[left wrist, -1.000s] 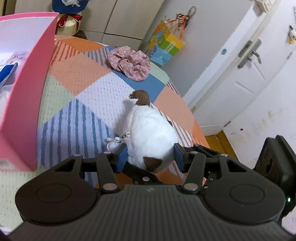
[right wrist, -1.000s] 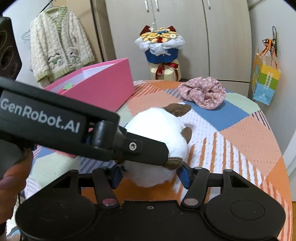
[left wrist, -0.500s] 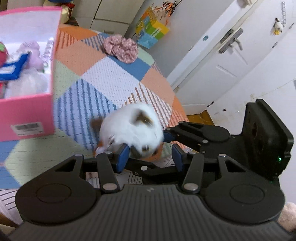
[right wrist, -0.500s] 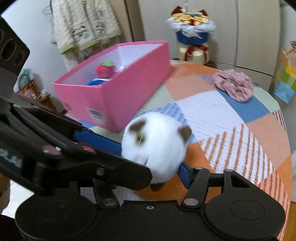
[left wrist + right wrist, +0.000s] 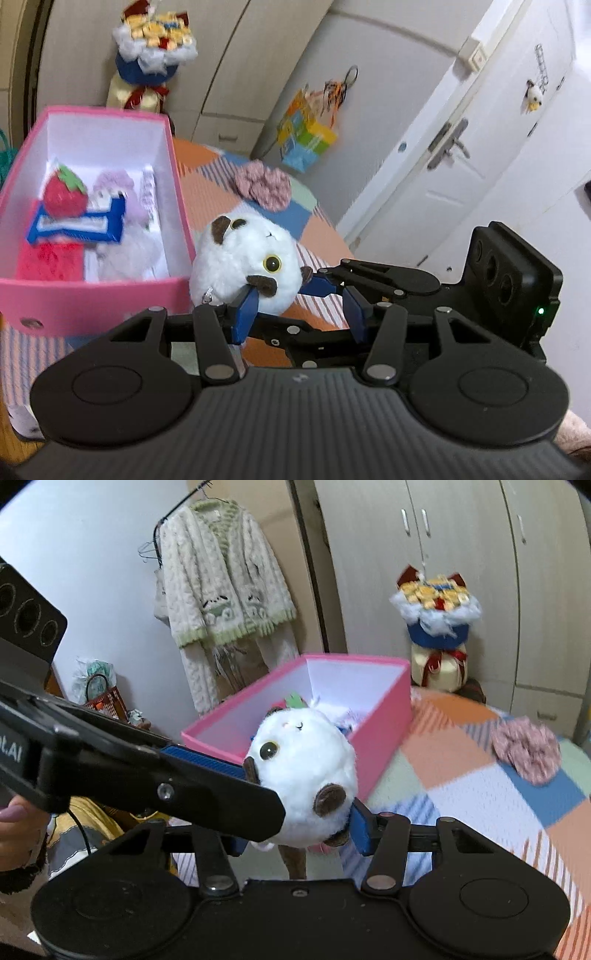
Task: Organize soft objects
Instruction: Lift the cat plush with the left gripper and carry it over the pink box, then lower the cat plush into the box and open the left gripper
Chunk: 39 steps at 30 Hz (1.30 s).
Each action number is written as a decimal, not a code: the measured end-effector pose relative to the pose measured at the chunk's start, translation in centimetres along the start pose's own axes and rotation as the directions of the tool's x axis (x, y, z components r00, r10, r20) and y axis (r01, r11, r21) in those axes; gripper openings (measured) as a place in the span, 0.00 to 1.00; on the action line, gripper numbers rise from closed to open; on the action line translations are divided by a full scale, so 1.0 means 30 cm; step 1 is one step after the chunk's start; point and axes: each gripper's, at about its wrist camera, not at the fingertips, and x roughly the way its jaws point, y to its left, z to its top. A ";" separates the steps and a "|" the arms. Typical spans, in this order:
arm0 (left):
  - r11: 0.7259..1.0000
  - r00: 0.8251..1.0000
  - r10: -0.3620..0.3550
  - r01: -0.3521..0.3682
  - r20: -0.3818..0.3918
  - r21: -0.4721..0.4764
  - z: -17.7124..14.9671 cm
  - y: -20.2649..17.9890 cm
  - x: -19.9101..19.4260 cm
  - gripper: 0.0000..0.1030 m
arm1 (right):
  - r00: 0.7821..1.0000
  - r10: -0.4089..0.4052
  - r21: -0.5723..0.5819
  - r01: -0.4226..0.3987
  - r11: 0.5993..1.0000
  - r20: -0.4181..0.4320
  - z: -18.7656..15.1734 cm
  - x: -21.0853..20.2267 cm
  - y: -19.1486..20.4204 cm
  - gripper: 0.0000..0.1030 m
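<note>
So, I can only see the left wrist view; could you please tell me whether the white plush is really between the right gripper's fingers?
Observer: Yes. The white plush sits between the right gripper's fingers; its jaws are closing, and its right pad presses the fur.
Operator: Thanks. What is behind the pink box?
Observer: A cream cardigan hangs on a hanger behind the pink box.
Operator: Is anyone visible?
Observer: Only a hand at the picture's left edge, beside the left gripper's body.

The round white plush (image 5: 245, 269) with brown patches hung up off the table, right beside the open pink box (image 5: 173, 173). A pink scrunchie (image 5: 264, 183) lay flat farther back on the patchwork cloth.
</note>
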 end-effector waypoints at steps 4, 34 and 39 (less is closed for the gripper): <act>1.000 0.999 -0.004 0.004 0.052 0.015 0.045 0.028 -0.044 0.47 | 1.000 0.001 -0.028 0.000 1.000 0.031 0.059 0.018 0.029 0.56; 0.966 0.959 0.221 -0.191 0.176 -0.173 0.306 0.560 0.227 0.47 | 0.999 0.023 -0.018 -0.024 1.000 -0.032 0.318 0.592 -0.143 0.64; 0.964 0.946 0.261 -0.244 0.192 -0.104 0.282 0.521 0.204 0.52 | 0.999 -0.008 -0.088 0.005 0.996 -0.038 0.285 0.554 -0.148 0.64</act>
